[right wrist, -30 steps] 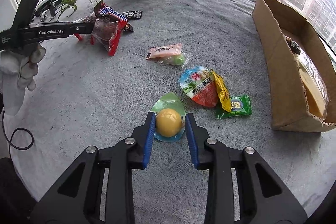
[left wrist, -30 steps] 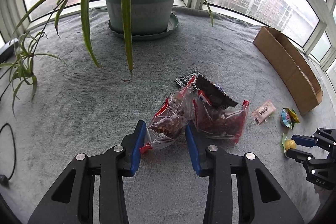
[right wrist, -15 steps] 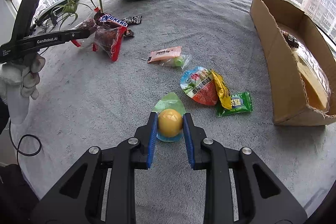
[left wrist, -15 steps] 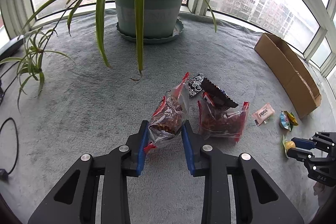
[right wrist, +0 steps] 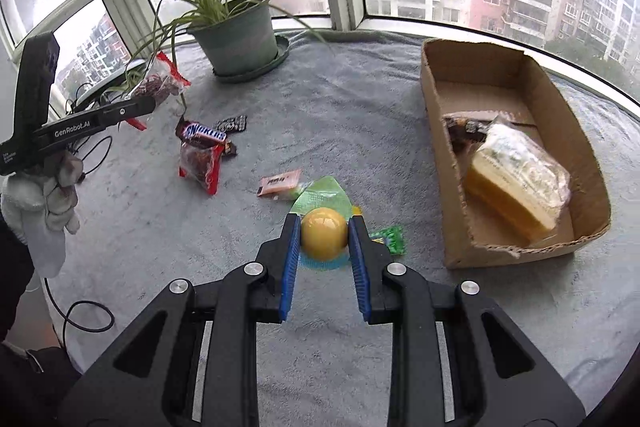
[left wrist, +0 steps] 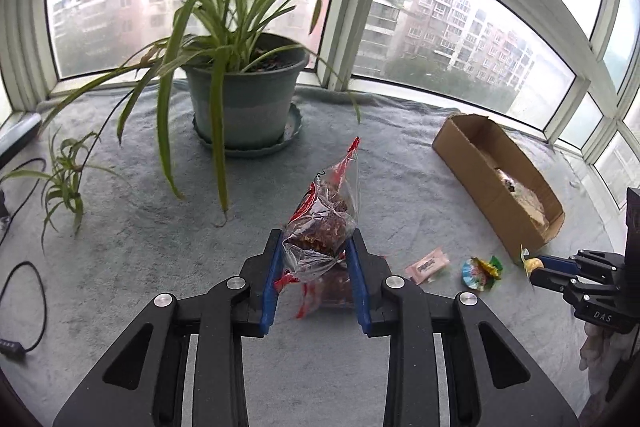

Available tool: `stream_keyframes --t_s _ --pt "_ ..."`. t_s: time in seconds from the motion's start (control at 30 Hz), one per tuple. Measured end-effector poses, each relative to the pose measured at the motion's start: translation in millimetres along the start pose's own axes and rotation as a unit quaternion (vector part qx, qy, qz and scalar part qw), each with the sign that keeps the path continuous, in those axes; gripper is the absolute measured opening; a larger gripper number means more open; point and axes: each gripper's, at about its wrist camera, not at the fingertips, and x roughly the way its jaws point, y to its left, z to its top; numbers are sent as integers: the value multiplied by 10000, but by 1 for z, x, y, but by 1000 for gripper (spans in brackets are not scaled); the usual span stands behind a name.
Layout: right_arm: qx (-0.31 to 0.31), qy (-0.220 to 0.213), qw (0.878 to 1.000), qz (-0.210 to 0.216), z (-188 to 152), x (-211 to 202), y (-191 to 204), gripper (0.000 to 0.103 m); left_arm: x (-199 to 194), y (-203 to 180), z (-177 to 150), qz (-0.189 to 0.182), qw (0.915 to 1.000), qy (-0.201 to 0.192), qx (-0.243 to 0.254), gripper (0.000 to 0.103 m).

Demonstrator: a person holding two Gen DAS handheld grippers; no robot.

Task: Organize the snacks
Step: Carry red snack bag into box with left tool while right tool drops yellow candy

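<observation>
Carrying both snacks toward the cardboard box (right wrist: 516, 163). Left tongs (left wrist: 314, 255) pinching clear bag of dried fruit (left wrist: 324, 223), lifted off blanket (left wrist: 120, 247). Right tongs (right wrist: 324, 239) clamping yellow ball sweet (right wrist: 323, 239) by its sides, raised above other wrappers. Keeping squeeze steady, clearing box wall, lowering inside beside wrapped cake (right wrist: 520, 183) before letting go.

Potted plant (right wrist: 240, 35) sitting upper left; cardboard box (right wrist: 436, 163) lying right, bread pack (right wrist: 520, 183) lying inside; Snickers bar (right wrist: 204, 135) lying left of centre; wafer packet (right wrist: 280, 183) lying centre.
</observation>
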Motion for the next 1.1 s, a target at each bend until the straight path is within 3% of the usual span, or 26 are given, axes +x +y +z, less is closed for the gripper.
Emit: stream_keyframes --t_s 0.47,0.8,1.1 --pt "421 -491 9957 -669 44 -36 -88 25 26 -77 44 -483 9973 -125 542 29" --pt "622 -511 9925 -918 70 -27 -131 25 64 -129 80 -865 9940 -14 671 29" --pt "774 -435 9915 -951 89 -5 -157 25 93 -171 95 -991 9903 151 966 29"
